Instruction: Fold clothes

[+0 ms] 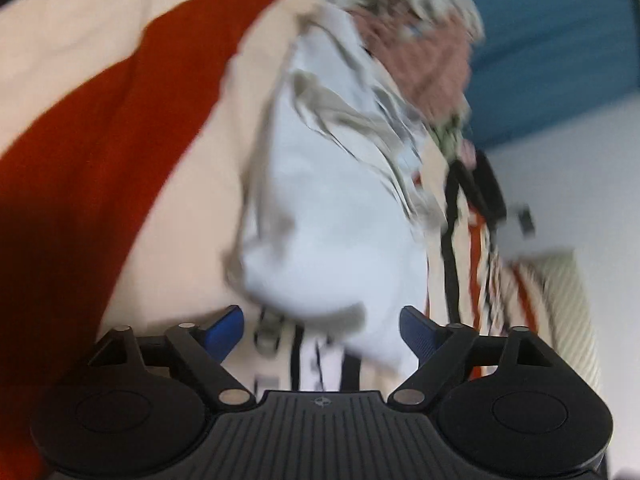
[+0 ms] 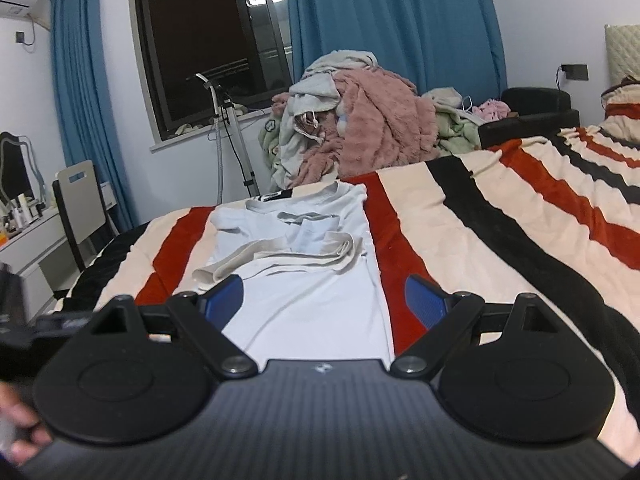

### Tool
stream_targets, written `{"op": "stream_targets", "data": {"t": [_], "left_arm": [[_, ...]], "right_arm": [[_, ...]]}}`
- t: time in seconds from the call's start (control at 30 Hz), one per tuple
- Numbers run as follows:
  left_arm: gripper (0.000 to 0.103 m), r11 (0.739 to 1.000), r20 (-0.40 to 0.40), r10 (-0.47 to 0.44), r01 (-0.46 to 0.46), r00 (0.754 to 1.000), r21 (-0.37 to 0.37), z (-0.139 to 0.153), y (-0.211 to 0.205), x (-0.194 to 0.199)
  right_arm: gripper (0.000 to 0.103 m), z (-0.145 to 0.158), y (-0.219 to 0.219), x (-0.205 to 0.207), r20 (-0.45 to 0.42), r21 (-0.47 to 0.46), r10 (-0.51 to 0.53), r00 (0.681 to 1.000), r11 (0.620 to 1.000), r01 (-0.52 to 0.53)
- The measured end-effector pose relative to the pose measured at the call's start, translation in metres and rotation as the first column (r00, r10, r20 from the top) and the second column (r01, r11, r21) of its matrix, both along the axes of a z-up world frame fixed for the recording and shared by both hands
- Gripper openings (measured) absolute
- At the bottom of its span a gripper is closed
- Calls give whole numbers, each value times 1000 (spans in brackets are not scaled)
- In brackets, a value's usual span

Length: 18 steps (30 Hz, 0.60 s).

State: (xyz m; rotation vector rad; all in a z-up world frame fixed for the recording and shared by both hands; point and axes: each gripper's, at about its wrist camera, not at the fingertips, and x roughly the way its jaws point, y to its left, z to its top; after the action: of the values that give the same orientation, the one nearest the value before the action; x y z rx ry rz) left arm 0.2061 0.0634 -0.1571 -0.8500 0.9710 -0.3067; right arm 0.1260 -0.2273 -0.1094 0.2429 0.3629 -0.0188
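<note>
A white T-shirt with beige sleeve trim (image 2: 308, 264) lies partly folded on the striped bedspread (image 2: 500, 220), sleeves folded in across its body. My right gripper (image 2: 324, 300) is open and empty just above the shirt's near hem. In the blurred, tilted left wrist view the same shirt (image 1: 320, 208) fills the middle. My left gripper (image 1: 322, 330) is open over the shirt's near edge, its blue pads either side of the cloth, not closed on it.
A pile of unfolded clothes with a pink fluffy blanket (image 2: 372, 128) sits at the far edge of the bed. Blue curtains (image 2: 392, 24) and a dark window are behind. A chair (image 2: 80, 208) and a white desk stand at the left.
</note>
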Motion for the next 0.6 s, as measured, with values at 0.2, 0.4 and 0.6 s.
{"op": "stream_targets", "data": {"t": [0.2,0.4,0.6], "left_arm": [[47,988,-47,134,-138,990,-74,-18,17,14],[12,982,-58,167,-171,984,-76,-22,22,18],[8,972,16,196,-192,980,-138,-11,22,7]], "right_arm": [[89,-10,-8,7,-57,85,8,998,996,-4],[89,-40,-29,20,-117,473,119,986,880,-50],[91,-94,-36,40,-134,812,243,961,583,-35]]}}
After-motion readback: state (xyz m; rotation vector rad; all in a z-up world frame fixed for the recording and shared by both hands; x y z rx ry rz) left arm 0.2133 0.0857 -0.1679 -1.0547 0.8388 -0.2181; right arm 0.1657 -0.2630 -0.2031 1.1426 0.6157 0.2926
